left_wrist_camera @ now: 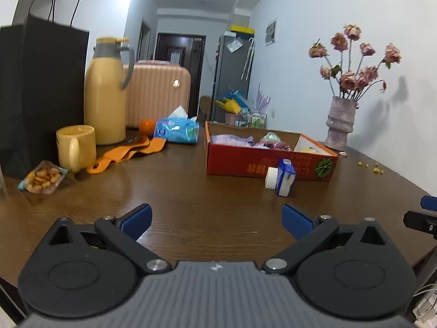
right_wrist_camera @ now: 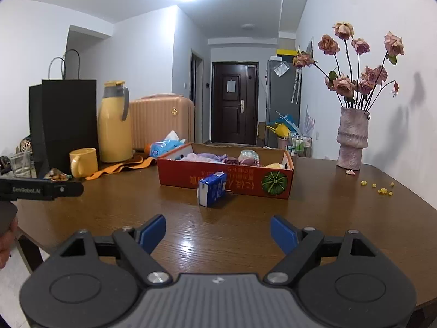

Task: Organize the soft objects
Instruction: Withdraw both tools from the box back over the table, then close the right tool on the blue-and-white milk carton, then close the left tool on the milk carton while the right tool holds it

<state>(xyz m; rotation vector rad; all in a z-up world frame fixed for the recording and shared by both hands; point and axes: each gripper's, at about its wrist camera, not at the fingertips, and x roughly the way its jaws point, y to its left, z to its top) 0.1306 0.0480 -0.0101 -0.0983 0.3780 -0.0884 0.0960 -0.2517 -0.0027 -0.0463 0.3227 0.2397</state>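
Observation:
A shallow red cardboard box (left_wrist_camera: 237, 164) (right_wrist_camera: 232, 180) stands on the brown table and holds several soft purple and pink items (left_wrist_camera: 232, 140) (right_wrist_camera: 210, 158). A small blue-and-white tissue pack (left_wrist_camera: 285, 177) (right_wrist_camera: 212, 189) stands on the table just in front of the box. A larger blue tissue pack (left_wrist_camera: 177, 130) (right_wrist_camera: 164, 147) lies left of the box. My left gripper (left_wrist_camera: 217, 218) is open and empty, low over the table, short of the small pack. My right gripper (right_wrist_camera: 218, 233) is open and empty, also short of the pack.
At the left stand a black paper bag (left_wrist_camera: 43, 93), a yellow thermos (left_wrist_camera: 105, 93), a yellow mug (left_wrist_camera: 76, 147), a snack dish (left_wrist_camera: 43, 180), an orange cloth (left_wrist_camera: 128, 153) and an orange fruit (left_wrist_camera: 147, 125). A vase of dried roses (right_wrist_camera: 352, 139) stands at the right.

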